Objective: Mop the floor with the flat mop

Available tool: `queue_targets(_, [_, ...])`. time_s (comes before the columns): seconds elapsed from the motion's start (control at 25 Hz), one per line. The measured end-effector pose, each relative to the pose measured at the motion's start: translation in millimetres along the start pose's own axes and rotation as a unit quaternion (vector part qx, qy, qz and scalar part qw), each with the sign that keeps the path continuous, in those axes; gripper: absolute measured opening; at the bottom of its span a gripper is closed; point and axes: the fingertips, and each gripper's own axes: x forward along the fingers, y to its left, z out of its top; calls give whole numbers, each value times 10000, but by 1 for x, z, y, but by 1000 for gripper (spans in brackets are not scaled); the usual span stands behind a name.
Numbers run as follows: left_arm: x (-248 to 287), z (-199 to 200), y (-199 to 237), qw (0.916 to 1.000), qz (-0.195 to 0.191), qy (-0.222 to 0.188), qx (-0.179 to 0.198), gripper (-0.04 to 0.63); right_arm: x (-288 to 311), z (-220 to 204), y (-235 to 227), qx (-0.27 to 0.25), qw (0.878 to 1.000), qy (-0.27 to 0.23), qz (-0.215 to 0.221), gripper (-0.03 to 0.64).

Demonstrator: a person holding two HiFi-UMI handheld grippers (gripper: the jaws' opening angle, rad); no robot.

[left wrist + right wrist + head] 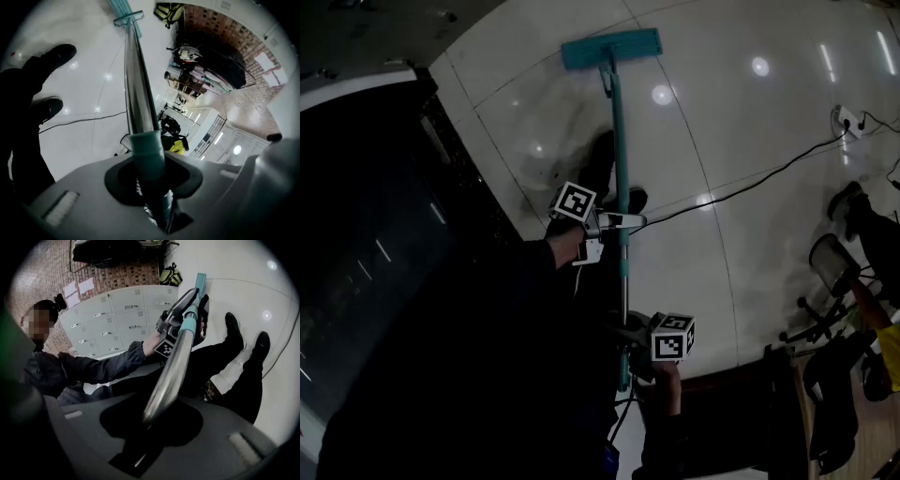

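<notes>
Closest to your body, your right gripper [626, 354] is clamped on the near end of the flat mop [619, 141]. In the right gripper view its dark, matte jaws [150, 423] close round a smooth, bright metal tube [171, 369] that runs up and away from them. The marker cube [673, 337] sits just to the right of the pole.

Further along the pole, your left gripper [623, 222] grips it too. In the left gripper view the jaws [151, 187] are shut on a teal plastic collar [147, 150], where the shaft changes from teal to polished metal [136, 84]. Your two dark shoes [602, 161] stand on either side of the pole just past this gripper.

From there the thin, round, teal shaft runs straight away from you to the mop head [611, 49]. The head is a flat teal rectangle set crosswise on the pole. It seems to lie flat on the floor [741, 141], though the dim head view leaves that a little unsure.

The floor is glossy pale tile with thin joint lines and round reflections of lights. A thin black cable [750, 180] snakes over it from near your feet to a white power strip [847, 122] at the right. A black office chair [830, 267] stands at the right edge. Behind you, the right gripper view shows pale metal lockers [122, 310] against a rough brick wall [42, 282].
</notes>
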Motion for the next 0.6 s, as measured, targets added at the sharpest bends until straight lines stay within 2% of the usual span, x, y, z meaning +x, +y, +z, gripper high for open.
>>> queue_targets(0.12, [7,4,1,9998,-180,-76,64,94,8,0,-11,-45,9997,-228,-119,126])
queue_targets(0.2, [8,7,9,9998,-140,-128,77,94,15,-1,-19,-64,9991,-330,-256,123])
queue_targets(0.32, [23,4,20,9999,41,-95,26,94,10,-1,-27,-28,9978,-567,-339,124])
queue_targets(0.52, [54,10,35,9986,513,-92,-73,94,-7,14,-30,230,9947,-1000,-40,126])
queue_targets(0.6, [62,20,34,9981,588,-121,-131,95,-10,29,-27,262,9933,-1127,52,131])
